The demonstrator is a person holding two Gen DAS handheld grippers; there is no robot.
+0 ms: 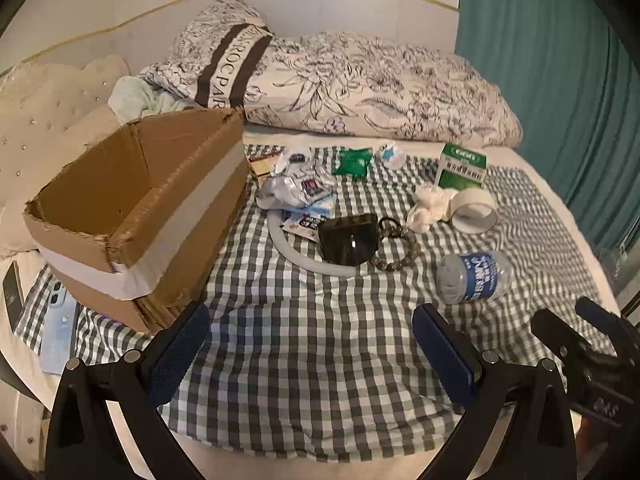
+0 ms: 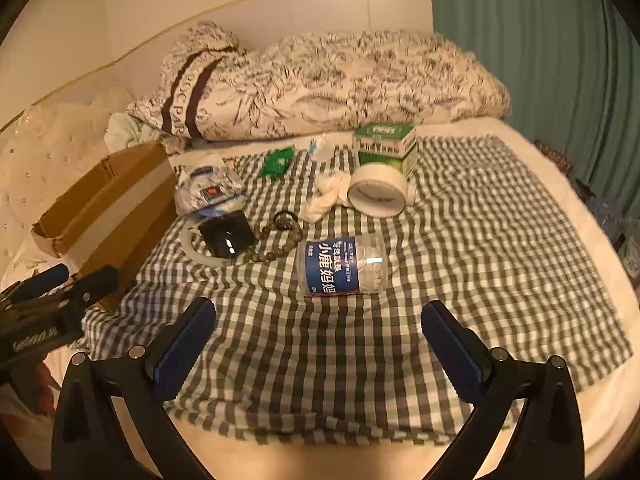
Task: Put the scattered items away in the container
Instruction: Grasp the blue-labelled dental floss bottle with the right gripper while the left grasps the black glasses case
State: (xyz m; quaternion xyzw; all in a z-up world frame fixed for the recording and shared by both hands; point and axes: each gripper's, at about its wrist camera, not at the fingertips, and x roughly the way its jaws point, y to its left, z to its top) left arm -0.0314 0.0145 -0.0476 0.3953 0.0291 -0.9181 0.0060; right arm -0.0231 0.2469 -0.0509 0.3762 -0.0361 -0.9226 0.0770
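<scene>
left gripper (image 1: 312,354): spread wide, empty | right gripper (image 2: 318,350): spread wide, empty | cardboard box (image 1: 132,208): left on bed | bottle (image 2: 344,266): lay on checked cloth (image 2: 480,240)

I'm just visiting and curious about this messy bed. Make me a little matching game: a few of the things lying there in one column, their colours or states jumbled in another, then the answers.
Things:
1. cardboard box
2. plastic jar
3. tape roll
4. small packet

Descriptions:
A. green, near the floral duvet
B. brown, open-topped, nothing visible inside
C. clear with a blue label, lying on its side
D. white ring leaning by the green carton

Pairs: 1-B, 2-C, 3-D, 4-A
</scene>
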